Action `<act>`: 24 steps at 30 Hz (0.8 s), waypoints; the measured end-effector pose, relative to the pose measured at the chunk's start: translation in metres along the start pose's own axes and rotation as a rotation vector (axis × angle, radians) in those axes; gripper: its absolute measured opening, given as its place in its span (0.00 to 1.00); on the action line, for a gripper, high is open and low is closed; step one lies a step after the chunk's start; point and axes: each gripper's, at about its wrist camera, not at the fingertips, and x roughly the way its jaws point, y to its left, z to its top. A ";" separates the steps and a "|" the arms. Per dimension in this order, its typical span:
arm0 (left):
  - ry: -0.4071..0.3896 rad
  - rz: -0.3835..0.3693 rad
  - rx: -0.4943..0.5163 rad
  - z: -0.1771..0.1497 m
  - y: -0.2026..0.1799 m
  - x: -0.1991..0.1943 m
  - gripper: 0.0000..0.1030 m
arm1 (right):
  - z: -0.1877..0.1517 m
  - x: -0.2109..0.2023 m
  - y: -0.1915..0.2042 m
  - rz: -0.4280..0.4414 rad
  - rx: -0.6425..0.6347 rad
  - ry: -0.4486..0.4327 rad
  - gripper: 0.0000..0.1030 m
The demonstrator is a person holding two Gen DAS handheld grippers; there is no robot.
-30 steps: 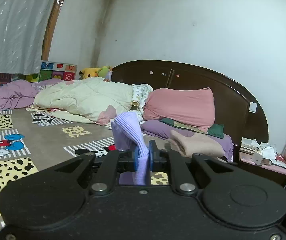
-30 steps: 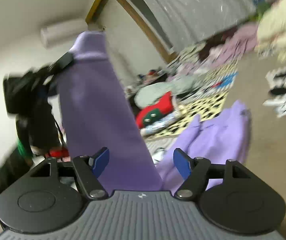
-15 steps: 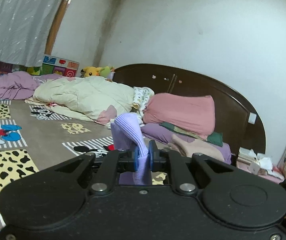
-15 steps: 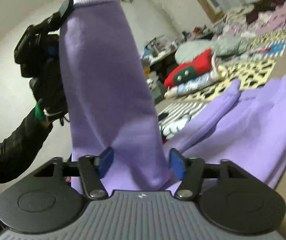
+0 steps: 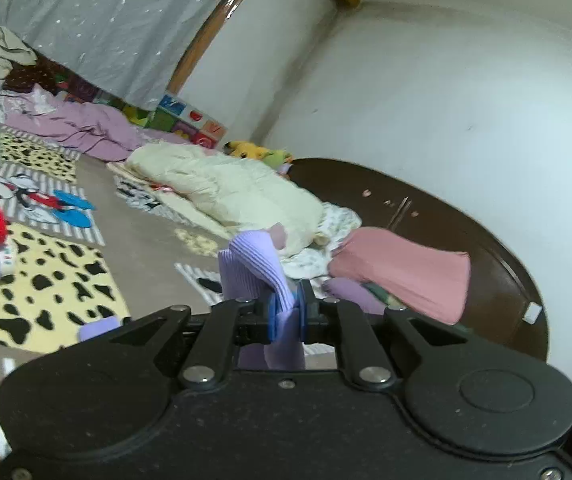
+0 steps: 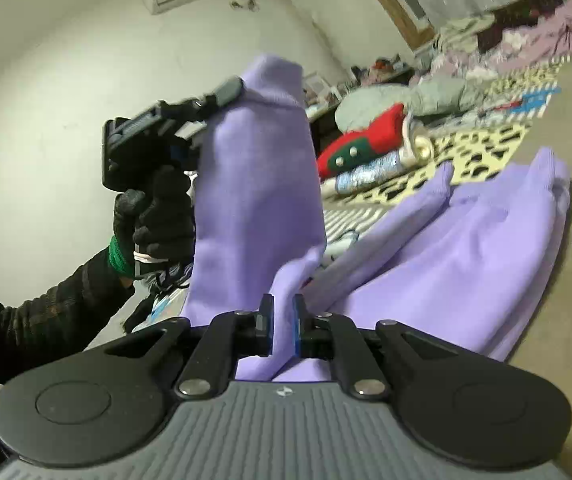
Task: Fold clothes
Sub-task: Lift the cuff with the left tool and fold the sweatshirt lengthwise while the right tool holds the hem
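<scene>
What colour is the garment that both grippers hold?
Light purple, plain. The garment shows best in the right wrist view.

- The left wrist view looks along its own fingers, tilted, across the patterned bedspread toward the far dark headboard.
- The right wrist view faces left, close to the lavender garment, which both views share.

Left gripper: black body, blue pads, silver screws on its linkage arms. Right gripper: same black linkages, blue pads, plus a grey ribbed plate. The person's left hand wore a black glove, green cuff, dark knitted sleeve.
</scene>
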 end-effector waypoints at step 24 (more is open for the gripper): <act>-0.084 -0.038 -0.043 0.000 -0.001 0.000 0.08 | -0.001 0.026 -0.004 0.034 0.003 0.045 0.10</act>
